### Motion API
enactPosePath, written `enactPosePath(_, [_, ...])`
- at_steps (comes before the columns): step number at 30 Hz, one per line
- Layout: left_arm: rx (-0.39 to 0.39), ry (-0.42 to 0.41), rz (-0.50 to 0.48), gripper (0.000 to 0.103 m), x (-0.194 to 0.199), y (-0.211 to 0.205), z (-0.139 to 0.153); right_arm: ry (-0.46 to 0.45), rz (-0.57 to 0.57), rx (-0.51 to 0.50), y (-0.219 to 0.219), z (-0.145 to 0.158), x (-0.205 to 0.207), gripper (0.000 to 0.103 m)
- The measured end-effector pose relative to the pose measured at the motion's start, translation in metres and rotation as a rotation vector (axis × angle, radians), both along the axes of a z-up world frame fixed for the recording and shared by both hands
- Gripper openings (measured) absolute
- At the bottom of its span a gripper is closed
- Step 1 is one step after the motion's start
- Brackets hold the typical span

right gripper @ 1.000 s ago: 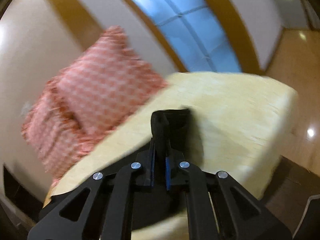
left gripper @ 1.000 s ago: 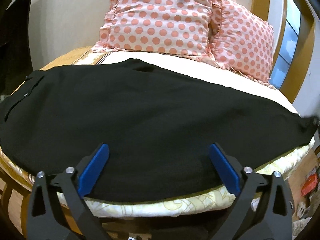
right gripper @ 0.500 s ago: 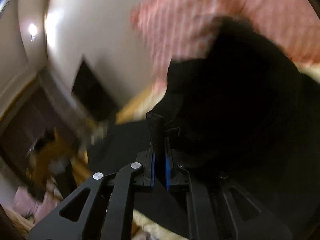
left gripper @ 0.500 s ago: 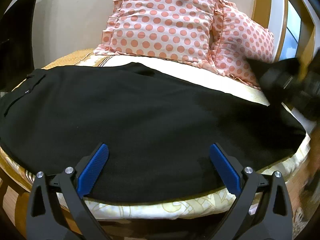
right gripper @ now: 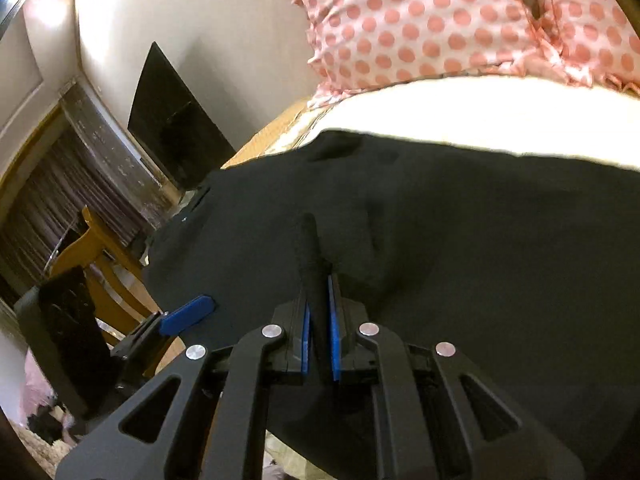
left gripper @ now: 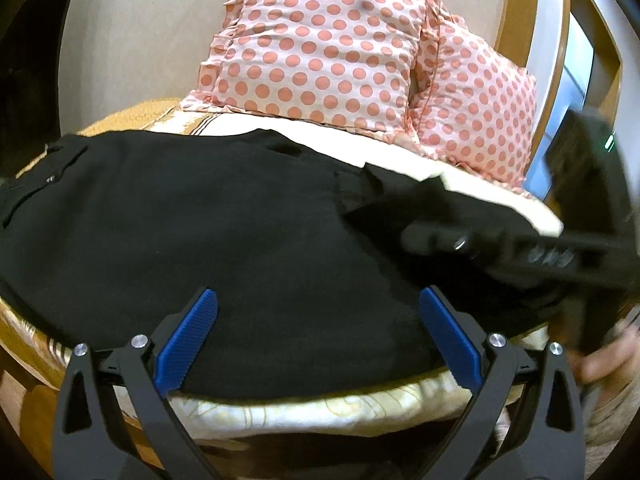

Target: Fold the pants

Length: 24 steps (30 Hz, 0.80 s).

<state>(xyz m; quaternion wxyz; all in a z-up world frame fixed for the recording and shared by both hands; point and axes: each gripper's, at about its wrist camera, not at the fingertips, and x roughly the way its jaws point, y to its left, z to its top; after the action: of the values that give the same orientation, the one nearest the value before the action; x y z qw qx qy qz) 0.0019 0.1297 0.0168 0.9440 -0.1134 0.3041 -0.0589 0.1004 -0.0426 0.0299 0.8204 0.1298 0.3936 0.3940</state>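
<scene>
Since the frame one second back, the right gripper has carried the pant-leg end across from the far right of the bed and now sits over the middle of the garment, visible in the left wrist view as a blurred black body entering from the right. Its blue pads are closed together on a narrow ridge of black fabric that stands up between them.

The left gripper has stayed near the front edge of the bed, fingers spread wide apart and holding nothing; one of its blue pads shows at the left of the right wrist view, just beside the cloth edge.

The pants lie flat across the bed, waistband toward the left, the carried leg end partly doubled over the lower section. Two polka-dot pillows rest behind, apart from the garment.

Risks, judged from this state:

1. Slip. The pinch takes only a thin ridge of cloth. A fast pull probably draws the fabric out of the pads and the fold collapses short.
2. Drag. The lower layer is unpinned, since the left gripper is not pressing it. Friction between layers likely shifts the whole garment toward the left edge.
3. Skew. Only one corner appears held; the free corner may lag and leave a diagonal fold.
4. Collision. The two grippers are near each other over the front edge.
</scene>
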Motion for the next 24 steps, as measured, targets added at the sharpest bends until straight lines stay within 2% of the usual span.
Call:
enactPosePath(1, [-0.030,-0.004,0.000,0.101,-0.003,0.005,0.003,-0.015,-0.011,0.025,-0.004,0.004,-0.001,0.008])
enactPosePath(4, [-0.092,-0.062,0.072,0.101,-0.020,0.033,0.017,-0.140,-0.025,0.085,0.001,0.029,-0.009,0.008])
enactPosePath(7, [-0.115,-0.099,0.156,0.101,-0.030,0.060,0.027,-0.184,0.023,-0.032,0.032,0.024,-0.008,0.008])
enactPosePath(11, [-0.100,-0.130,0.278,0.101,-0.047,0.091,0.035,-0.114,0.053,-0.073,0.050,-0.001,-0.007,0.008])
enactPosePath(13, [-0.076,-0.132,0.322,0.101,-0.053,0.102,0.036,-0.138,0.066,-0.112,0.056,-0.006,-0.012,0.009])
enactPosePath(14, [-0.068,-0.130,0.341,0.101,-0.055,0.107,0.036,-0.178,0.078,-0.147,0.058,-0.006,-0.017,0.010])
enactPosePath(15, [-0.062,-0.127,0.360,0.101,-0.056,0.112,0.036,-0.214,0.099,-0.180,0.061,-0.005,-0.023,0.013])
enactPosePath(16, [-0.060,-0.124,0.380,0.101,-0.058,0.118,0.035,-0.240,0.140,-0.199,0.063,-0.004,-0.031,0.028])
enactPosePath(17, [-0.066,-0.121,0.403,0.101,-0.060,0.126,0.035,-0.252,0.166,-0.206,0.062,-0.003,-0.038,0.049])
enactPosePath(18, [-0.075,-0.120,0.418,0.101,-0.061,0.132,0.034,-0.261,0.196,-0.209,0.062,0.000,-0.045,0.060])
enactPosePath(20, [-0.104,-0.114,0.451,0.101,-0.064,0.145,0.032,-0.280,0.236,-0.180,0.059,0.009,-0.058,0.060])
enactPosePath(22, [-0.135,-0.108,0.473,0.101,-0.066,0.157,0.030,-0.324,0.190,-0.129,0.052,0.023,-0.058,0.060])
enactPosePath(24, [-0.156,-0.098,0.486,0.101,-0.067,0.164,0.028,-0.344,0.107,-0.136,0.049,0.031,-0.048,0.057])
